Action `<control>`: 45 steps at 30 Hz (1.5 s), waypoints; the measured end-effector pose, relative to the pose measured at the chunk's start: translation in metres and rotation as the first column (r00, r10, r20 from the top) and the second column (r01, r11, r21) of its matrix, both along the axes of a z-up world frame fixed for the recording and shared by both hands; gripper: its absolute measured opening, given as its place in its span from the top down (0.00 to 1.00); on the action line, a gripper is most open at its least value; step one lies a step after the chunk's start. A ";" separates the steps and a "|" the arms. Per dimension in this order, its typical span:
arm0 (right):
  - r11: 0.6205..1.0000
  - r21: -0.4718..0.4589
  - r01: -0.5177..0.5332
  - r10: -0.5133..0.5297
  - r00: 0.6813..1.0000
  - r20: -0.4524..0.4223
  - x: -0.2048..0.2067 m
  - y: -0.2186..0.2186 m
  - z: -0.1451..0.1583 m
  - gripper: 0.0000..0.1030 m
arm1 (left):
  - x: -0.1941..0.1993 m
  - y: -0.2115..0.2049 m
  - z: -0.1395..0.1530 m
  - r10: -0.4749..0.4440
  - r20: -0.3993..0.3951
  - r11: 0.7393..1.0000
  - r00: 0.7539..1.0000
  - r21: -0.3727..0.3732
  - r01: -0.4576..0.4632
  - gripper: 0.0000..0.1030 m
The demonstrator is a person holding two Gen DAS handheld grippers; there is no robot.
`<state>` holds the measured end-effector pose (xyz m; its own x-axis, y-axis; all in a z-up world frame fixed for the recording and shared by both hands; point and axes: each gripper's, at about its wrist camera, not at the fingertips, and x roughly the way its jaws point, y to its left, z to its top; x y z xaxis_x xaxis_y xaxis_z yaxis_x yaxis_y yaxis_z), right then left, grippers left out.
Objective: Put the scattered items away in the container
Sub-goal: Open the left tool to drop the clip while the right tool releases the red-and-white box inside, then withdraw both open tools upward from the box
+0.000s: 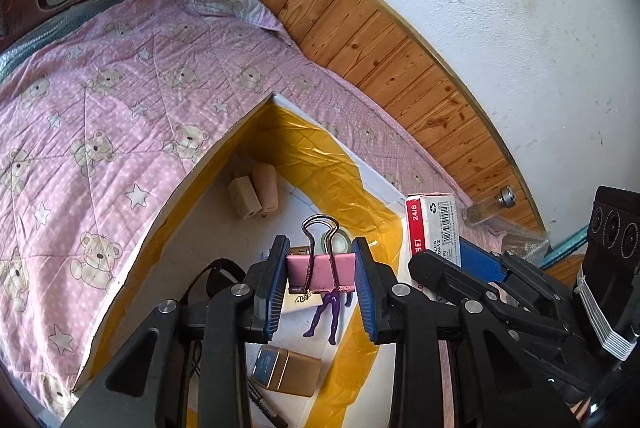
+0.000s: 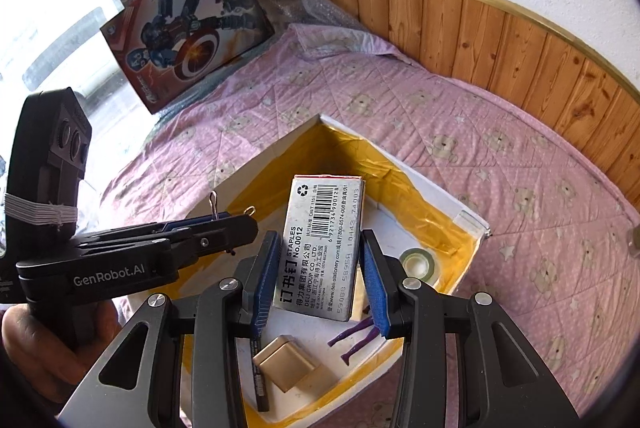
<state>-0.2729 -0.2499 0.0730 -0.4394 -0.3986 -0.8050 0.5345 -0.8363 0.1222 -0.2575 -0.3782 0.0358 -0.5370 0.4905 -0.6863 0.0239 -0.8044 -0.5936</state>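
My left gripper [image 1: 321, 278] is clamped on a pink binder clip [image 1: 321, 271] with wire handles, my right gripper [image 2: 320, 276] on a flat cardboard staple box [image 2: 320, 244]; both hang over the white box [image 2: 256, 168] lined with glossy yellow tape on the quilted pink bedspread [image 2: 520, 168]

Bright daylight is thrown in from the blown-out window [image 2: 48, 28]; heavy fisheye bending is seen at the dark-vignetted edges, focus stays sharp.
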 end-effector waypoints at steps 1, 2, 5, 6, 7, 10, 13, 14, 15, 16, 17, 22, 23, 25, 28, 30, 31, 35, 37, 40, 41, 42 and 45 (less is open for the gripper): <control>1.000 0.009 -0.003 0.003 1.000 0.005 -0.006 -0.002 -0.003 0.59 | -0.004 0.000 -0.004 0.005 0.019 1.000 1.000 0.006 -0.005 0.68; 1.000 0.021 -0.002 0.002 1.000 0.006 -0.011 -0.005 -0.006 0.59 | -0.008 0.000 -0.009 0.013 0.036 1.000 0.999 0.010 -0.013 0.68; 0.998 0.069 -0.005 0.005 1.000 0.005 -0.028 -0.013 -0.016 0.59 | -0.018 0.000 -0.020 0.029 0.075 1.000 0.997 0.008 -0.029 0.68; 0.996 0.084 -0.007 0.006 1.000 0.010 -0.034 -0.015 -0.021 0.57 | -0.022 0.001 -0.024 0.033 0.088 0.999 0.996 0.006 -0.033 0.68; 0.995 0.097 -0.015 0.013 1.000 0.022 -0.041 -0.018 -0.027 0.56 | -0.026 0.002 -0.029 0.035 0.100 0.999 0.994 0.001 -0.036 0.68; 0.985 0.172 -0.009 0.003 0.999 0.035 -0.059 -0.020 -0.048 0.50 | -0.040 0.004 -0.049 0.042 0.169 0.999 0.985 -0.036 -0.036 0.58; 0.984 0.175 0.016 -0.026 0.998 0.055 -0.063 -0.011 -0.056 0.50 | -0.041 -0.002 -0.060 0.044 0.201 0.999 0.979 -0.004 -0.044 0.52; 0.985 0.170 0.022 -0.032 0.998 0.059 -0.062 -0.008 -0.057 0.49 | -0.038 -0.004 -0.058 0.041 0.195 0.999 0.980 0.000 -0.042 0.52; 0.985 0.170 0.023 -0.035 0.997 0.063 -0.061 -0.006 -0.057 0.49 | -0.034 -0.006 -0.056 0.040 0.188 0.999 0.981 0.003 -0.041 0.52; 0.985 0.171 0.024 -0.036 0.997 0.067 -0.059 -0.004 -0.058 0.49 | -0.031 -0.008 -0.053 0.040 0.179 0.999 0.983 0.010 -0.042 0.52; 0.985 0.171 0.026 -0.039 0.997 0.070 -0.057 -0.003 -0.058 0.49 | -0.028 -0.011 -0.050 0.040 0.169 0.999 0.985 0.014 -0.043 0.52; 0.985 0.173 0.021 -0.039 0.994 0.098 -0.046 0.003 -0.058 0.49 | -0.008 -0.009 -0.037 0.024 0.129 0.999 0.991 -0.035 -0.020 0.51; 0.984 0.179 0.020 -0.038 0.995 0.096 -0.043 0.003 -0.058 0.49 | -0.005 -0.005 -0.035 0.006 0.122 0.999 0.992 -0.050 0.000 0.51; 0.983 0.186 0.011 -0.031 0.994 0.103 -0.037 0.003 -0.057 0.49 | 0.001 0.004 -0.032 -0.023 0.111 0.996 0.994 -0.078 0.032 0.51; 0.979 0.204 -0.006 -0.017 0.994 0.108 -0.024 0.002 -0.054 0.49 | 0.012 0.019 -0.027 -0.061 0.090 0.988 0.994 -0.135 0.073 0.51; 0.976 0.215 -0.022 -0.002 0.994 0.107 -0.013 0.002 -0.052 0.49 | 0.020 0.027 -0.022 -0.078 0.071 0.980 0.994 -0.178 0.090 0.51; 0.975 0.222 -0.030 0.006 0.994 0.106 -0.007 0.002 -0.050 0.49 | 0.023 0.030 -0.019 -0.084 0.060 0.976 0.995 -0.198 0.094 0.51; 0.968 0.247 -0.050 0.027 0.995 0.095 0.015 0.004 -0.044 0.49 | 0.041 0.035 -0.007 -0.103 0.016 0.962 0.995 -0.252 0.103 0.51; 0.966 0.253 -0.056 0.033 0.995 0.093 0.025 0.006 -0.042 0.49 | 0.050 0.036 -0.002 -0.112 0.003 0.958 0.994 -0.265 0.109 0.51; 0.962 0.266 -0.062 0.040 0.995 0.087 0.041 0.007 -0.039 0.49 | 0.063 0.037 0.004 -0.122 -0.014 0.954 0.992 -0.277 0.113 0.51; 0.961 0.269 -0.066 0.045 0.995 0.085 0.046 0.006 -0.038 0.49 | 0.067 0.037 0.005 -0.125 -0.016 0.953 0.992 -0.279 0.115 0.51; 0.959 0.273 -0.071 0.050 0.995 0.083 0.052 0.006 -0.037 0.49 | 0.071 0.037 0.007 -0.125 -0.019 0.953 0.992 -0.280 0.115 0.51; 0.955 0.284 -0.085 0.066 0.995 0.074 0.068 0.004 -0.034 0.49 | 0.084 0.036 0.011 -0.125 -0.029 0.952 0.992 -0.285 0.112 0.48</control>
